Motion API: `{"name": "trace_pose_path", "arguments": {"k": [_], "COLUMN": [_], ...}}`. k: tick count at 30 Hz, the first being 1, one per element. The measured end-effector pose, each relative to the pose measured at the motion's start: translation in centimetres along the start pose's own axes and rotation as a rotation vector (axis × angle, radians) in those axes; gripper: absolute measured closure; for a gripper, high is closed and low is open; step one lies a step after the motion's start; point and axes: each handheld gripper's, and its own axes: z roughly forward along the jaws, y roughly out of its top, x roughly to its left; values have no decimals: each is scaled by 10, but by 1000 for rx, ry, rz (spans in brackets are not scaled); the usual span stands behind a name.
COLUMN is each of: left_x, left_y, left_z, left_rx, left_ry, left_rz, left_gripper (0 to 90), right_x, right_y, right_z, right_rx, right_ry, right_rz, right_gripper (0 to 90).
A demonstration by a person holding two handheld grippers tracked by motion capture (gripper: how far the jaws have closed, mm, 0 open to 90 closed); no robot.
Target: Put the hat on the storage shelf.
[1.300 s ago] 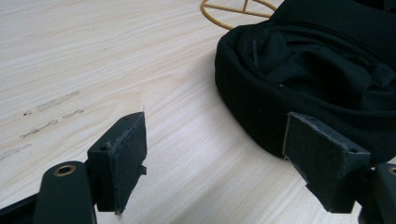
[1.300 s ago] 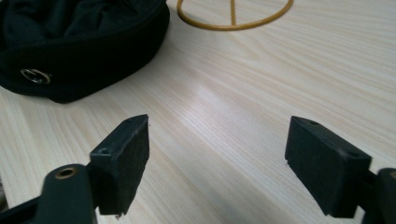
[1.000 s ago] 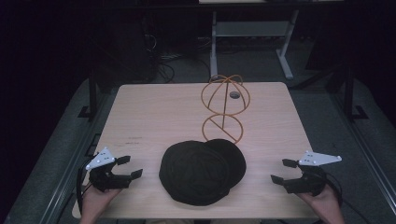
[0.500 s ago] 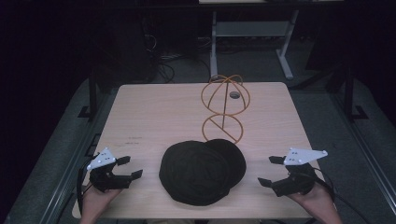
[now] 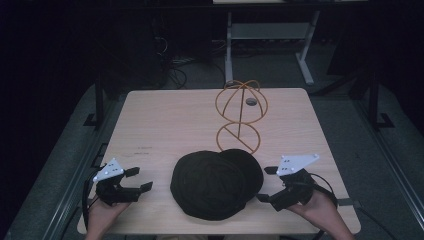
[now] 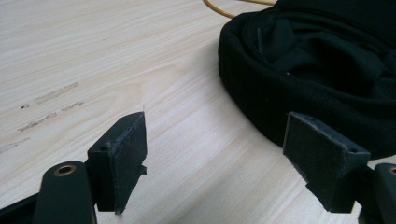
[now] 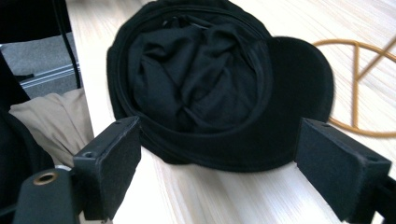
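Note:
A black cap (image 5: 215,182) lies upside down near the table's front edge, its brim toward the back right. The right gripper view looks into its crumpled lining (image 7: 196,70). An orange wire stand (image 5: 241,117) rises just behind the cap. My left gripper (image 5: 137,180) rests on the table at the cap's left, open, with bare wood between its jaws; the cap's rim (image 6: 299,88) lies ahead of its right jaw. My right gripper (image 5: 266,184) is open at the cap's right edge, close to the rim, jaws spread wide toward the cap.
The light wooden table (image 5: 165,120) has bare room across its left and back. A small dark round object (image 5: 251,101) lies behind the stand. A white desk frame (image 5: 270,35) stands on the floor beyond. A person's tan trouser leg (image 7: 51,121) shows below the table edge.
My right gripper has moved left, in toward the cap's right edge. The left gripper and the cap have stayed put.

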Motion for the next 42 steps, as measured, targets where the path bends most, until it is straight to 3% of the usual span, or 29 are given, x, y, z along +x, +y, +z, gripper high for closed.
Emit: {"name": "trace_pose_path", "arguments": {"k": [15, 26, 42], "left_x": [3, 4, 4], "left_y": [-1, 0, -1], "left_z": [2, 2, 2], "left_rx": [7, 7, 9], "left_ry": [2, -2, 1], "left_rz": [-4, -2, -1], "left_gripper": [211, 211, 212], "right_x": [17, 34, 57], "right_y": [36, 53, 65], "right_z": [44, 80, 113], "right_rx": [85, 150, 240], "right_ry": [100, 155, 218], "right_rz": [-109, -187, -234], "right_gripper": [213, 335, 491]}}
